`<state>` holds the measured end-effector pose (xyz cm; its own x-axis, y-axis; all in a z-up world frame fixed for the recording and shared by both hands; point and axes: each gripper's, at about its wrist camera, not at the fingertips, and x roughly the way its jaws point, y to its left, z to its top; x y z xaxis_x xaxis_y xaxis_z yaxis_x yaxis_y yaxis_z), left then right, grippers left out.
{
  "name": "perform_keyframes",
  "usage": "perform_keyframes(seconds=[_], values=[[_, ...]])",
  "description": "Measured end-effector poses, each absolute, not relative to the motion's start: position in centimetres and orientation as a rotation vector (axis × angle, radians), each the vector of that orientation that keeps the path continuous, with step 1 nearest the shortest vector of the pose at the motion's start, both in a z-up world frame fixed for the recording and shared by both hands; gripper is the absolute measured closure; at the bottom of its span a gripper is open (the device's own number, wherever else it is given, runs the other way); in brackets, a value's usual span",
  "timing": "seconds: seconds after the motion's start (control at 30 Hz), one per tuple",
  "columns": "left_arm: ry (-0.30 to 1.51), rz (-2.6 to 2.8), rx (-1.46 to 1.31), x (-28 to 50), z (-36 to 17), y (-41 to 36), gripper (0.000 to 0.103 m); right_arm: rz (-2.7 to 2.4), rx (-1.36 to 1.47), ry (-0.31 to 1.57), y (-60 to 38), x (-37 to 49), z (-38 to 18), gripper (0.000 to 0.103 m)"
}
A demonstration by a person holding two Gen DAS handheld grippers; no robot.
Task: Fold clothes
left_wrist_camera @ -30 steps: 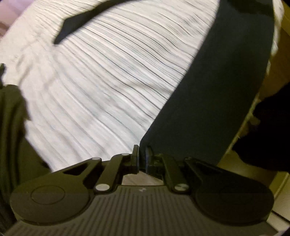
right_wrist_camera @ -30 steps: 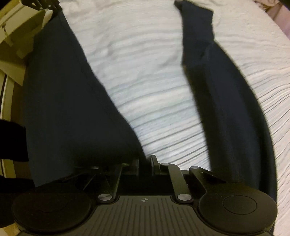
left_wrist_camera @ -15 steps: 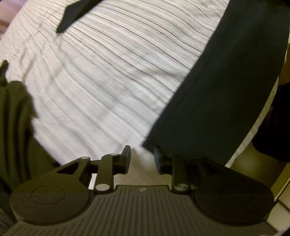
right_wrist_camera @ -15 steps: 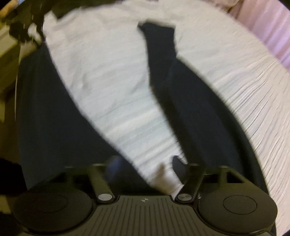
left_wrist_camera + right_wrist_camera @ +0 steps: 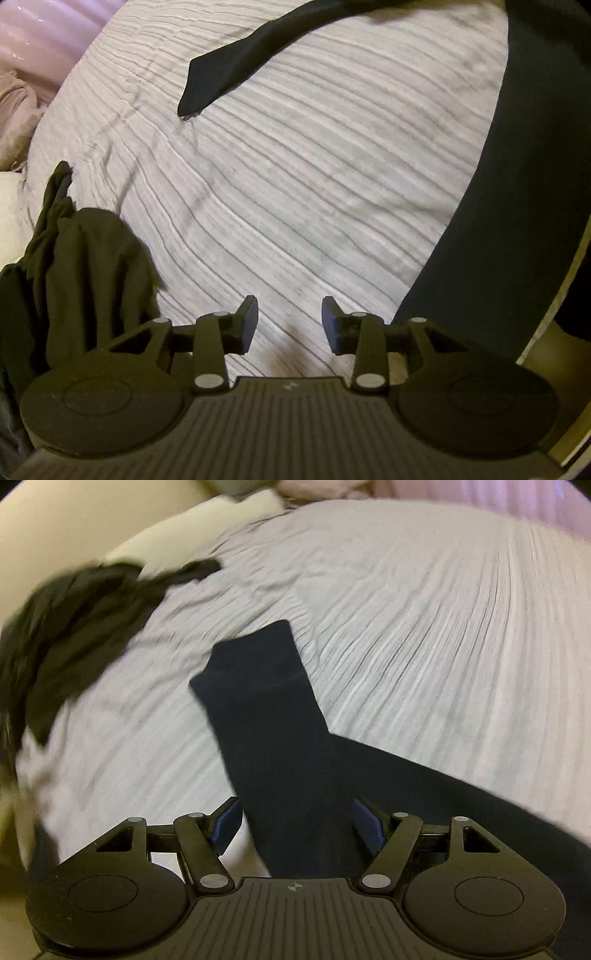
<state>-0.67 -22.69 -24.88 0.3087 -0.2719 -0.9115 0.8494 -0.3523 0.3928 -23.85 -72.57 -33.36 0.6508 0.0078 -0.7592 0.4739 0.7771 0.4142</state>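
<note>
My left tongs gape empty over the ribbed white bedspread; my right tongs straddle, unclenched, the dark navy garment's sleeve, its body seemingly cut off.

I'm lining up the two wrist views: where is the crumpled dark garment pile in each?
Left wrist: crumpled dark garment pile at lower left, beside the open left gripper.
Right wrist: same pile at upper left, blurred.
Shared landmark: the navy sleeve end on the striped bedspread.

Motion is smearing the crumpled dark clothes in the right wrist view; frame edges are cutting off the navy garment
</note>
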Motion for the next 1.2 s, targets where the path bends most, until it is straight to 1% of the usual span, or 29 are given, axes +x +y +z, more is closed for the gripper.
perform_keyframes(seconds=[0.07, 0.13, 0.2, 0.27, 0.33, 0.37, 0.43, 0.47, 0.53, 0.67, 0.7, 0.83, 0.87, 1.0, 1.13, 1.17, 1.2], values=[[0.554, -1.276, 1.478, -0.6, -25.1, -21.9, 0.069, -0.29, 0.772, 0.801, -73.4, -23.4, -34.4, 0.034], [0.548, -1.257, 1.453, -0.5, -24.9, -21.1, 0.069, -0.253, 0.789, 0.744, -72.5, -23.1, -33.4, 0.034], [0.54, -1.231, 1.42, -0.2, -24.5, -20.5, 0.069, -0.201, 0.668, 0.74, -69.3, -22.2, -31.4, 0.034], [0.536, -1.212, 1.386, 0.1, -24.0, -20.5, 0.069, -0.131, 0.494, 0.78, -64.3, -21.3, -29.9, 0.033], [0.535, -1.21, 1.358, 0.3, -23.6, -20.9, 0.069, -0.063, 0.303, 0.852, -59.4, -20.9, -30.0, 0.033], [0.534, -1.209, 1.344, 0.3, -23.3, -21.1, 0.069, -0.03, 0.19, 0.895, -57.2, -20.8, -30.5, 0.031], [0.527, -1.213, 1.318, 0.4, -23.0, -21.7, 0.068, 0.015, -0.029, 0.97, -53.9, -21.5, -31.7, 0.031], [0.507, -1.222, 1.312, 0.3, -23.0, -22.2, 0.067, 0.018, -0.072, 0.979, -53.4, -22.0, -31.8, 0.031], [0.457, -1.238, 1.305, 0.0, -23.1, -23.5, 0.063, 0.008, -0.087, 0.982, -53.2, -22.9, -31.4, 0.031], [0.267, -1.301, 1.404, -0.9, -25.7, -26.6, 0.045, -0.038, -0.003, 0.977, -54.0, -24.8, -29.7, 0.031], [0.216, -1.316, 1.432, -1.1, -26.5, -27.3, 0.042, -0.057, 0.005, 0.969, -54.1, -25.6, -29.1, 0.031], [0.01, -1.369, 1.541, -1.9, -29.7, -30.4, 0.042, -0.193, 0.071, 0.952, -54.9, -29.0, -27.0, 0.031], [-0.043, -1.381, 1.567, -2.0, -30.5, -31.1, 0.042, -0.234, 0.093, 0.95, -55.1, -30.1, -26.7, 0.031], [-0.198, -1.404, 1.658, -2.0, -33.5, -33.7, 0.052, -0.348, 0.155, 0.964, -56.5, -33.8, -26.4, 0.031], [-0.335, -1.392, 1.749, -1.3, -35.8, -35.5, 0.053, -0.407, 0.168, 0.99, -57.0, -36.0, -27.2, 0.031], [-0.361, -1.387, 1.779, -1.1, -36.2, -35.7, 0.06, -0.415, 0.168, 0.994, -57.1, -36.4, -27.4, 0.031], [-0.387, -1.382, 1.809, -0.9, -36.6, -35.9, 0.082, -0.43, 0.172, 0.991, -57.2, -36.8, -27.5, 0.031]])
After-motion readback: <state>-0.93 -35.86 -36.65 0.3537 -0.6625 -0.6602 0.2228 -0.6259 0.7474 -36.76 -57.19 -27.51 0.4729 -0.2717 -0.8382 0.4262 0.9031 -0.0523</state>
